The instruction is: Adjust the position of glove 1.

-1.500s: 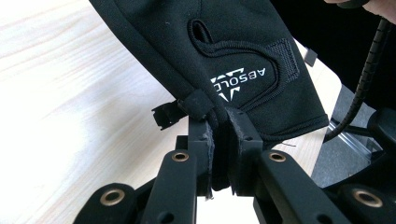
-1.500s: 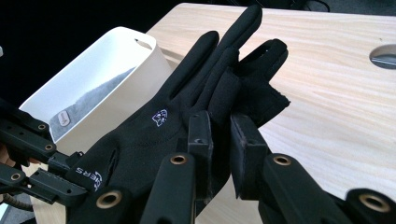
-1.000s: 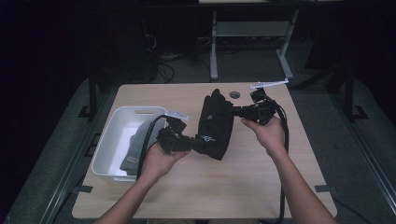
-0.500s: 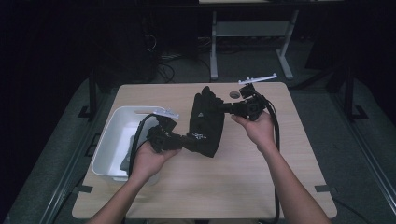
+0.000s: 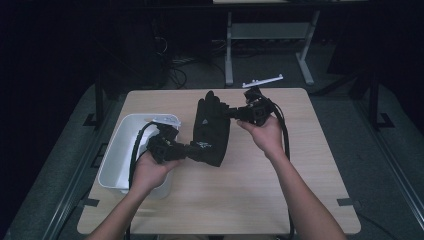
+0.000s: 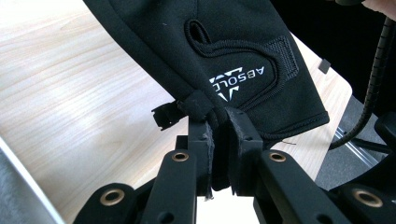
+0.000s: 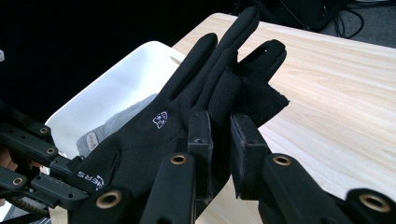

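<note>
Dark floor and cables surround a pale wooden table (image 5: pixel 280 200) in the high view, with a metal frame stand behind it. On the table's left part sits a white tub (image 5: pixel 117 155), a grey cloth lying inside it. Between the two hands, over the middle of the table, a black glove (image 5: pixel 210 127) is stretched, its fingers pointing to the far edge. The left gripper (image 5: pixel 192 150) grips the glove at its cuff end, just beside the tub, and the right gripper (image 5: pixel 231 114) grips it at the side near the fingers. A white strip-like part (image 5: pixel 263 80) lies at the far edge of the table, well apart from the glove

From the left gripper view, the left gripper (image 6: pixel 223 135) has its two black jaws drawn narrow, pinching the glove (image 6: pixel 233 51) at the hem of the cuff. A small black tab sticks out beside the pinched fold. White lettering and a stitched strap show on the glove's back, which hangs above the table (image 6: pixel 70 107). A ribbed cable runs down the right edge

From the right gripper view, the right gripper (image 7: pixel 223 135) is likewise narrow, its jaws clamped on the glove (image 7: pixel 187 107) at a thick fold below the fingers. The glove fingers point up and away, over the table (image 7: pixel 336 102). Behind the glove stands the tub (image 7: pixel 126 74), the grey cloth (image 7: pixel 100 130) in it. At the lower left the other gripper's linkage holds the cuff, where white lettering shows
</note>
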Tool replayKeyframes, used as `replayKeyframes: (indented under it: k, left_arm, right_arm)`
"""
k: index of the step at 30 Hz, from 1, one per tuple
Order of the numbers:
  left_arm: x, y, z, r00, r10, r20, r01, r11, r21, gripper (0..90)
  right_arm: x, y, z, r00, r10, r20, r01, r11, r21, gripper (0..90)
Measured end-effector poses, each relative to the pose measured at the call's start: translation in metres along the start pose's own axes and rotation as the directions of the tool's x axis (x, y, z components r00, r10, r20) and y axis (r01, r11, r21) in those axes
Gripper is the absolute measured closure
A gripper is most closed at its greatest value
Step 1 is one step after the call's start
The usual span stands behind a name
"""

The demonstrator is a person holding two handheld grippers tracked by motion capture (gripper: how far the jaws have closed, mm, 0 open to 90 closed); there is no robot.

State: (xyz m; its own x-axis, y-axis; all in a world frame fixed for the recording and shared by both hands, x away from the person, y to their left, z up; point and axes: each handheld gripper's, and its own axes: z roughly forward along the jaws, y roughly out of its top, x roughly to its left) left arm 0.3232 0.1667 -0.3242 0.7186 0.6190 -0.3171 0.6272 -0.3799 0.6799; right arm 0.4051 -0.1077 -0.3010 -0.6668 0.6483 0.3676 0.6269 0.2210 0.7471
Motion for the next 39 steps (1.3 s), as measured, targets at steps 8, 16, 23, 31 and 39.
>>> replayKeyframes:
  k: [8, 16, 23, 31, 39]
  left_arm:
    - [0.006, -0.006, -0.012, 0.9998, -0.011, -0.015, 0.011, 0.9999, -0.011, 81.4]
    - [0.013, -0.012, -0.023, 0.9993, -0.025, -0.028, 0.025, 0.9995, -0.019, 81.3]
    - [0.019, -0.018, -0.032, 0.9985, -0.037, -0.039, 0.036, 0.9989, -0.03, 81.3]
    - [0.026, -0.024, -0.042, 0.9972, -0.051, -0.054, 0.049, 0.9982, -0.034, 81.4]
    - [0.031, -0.028, -0.051, 0.9958, -0.059, -0.07, 0.056, 0.9977, -0.038, 81.4]
  right_arm:
    - [0.009, 0.007, 0.012, 0.9998, -0.016, -0.013, 0.016, 1.0, 0.002, 79.5]
    - [0.019, 0.013, 0.024, 0.9995, -0.017, -0.028, 0.017, 1.0, 0.003, 79.5]
    - [0.027, 0.02, 0.035, 0.999, -0.022, -0.038, 0.022, 1.0, 0.007, 79.5]
    - [0.035, 0.024, 0.049, 0.9985, -0.021, -0.051, 0.022, 1.0, 0.015, 79.5]
    - [0.042, 0.029, 0.058, 0.9977, -0.021, -0.065, 0.022, 1.0, 0.012, 79.5]
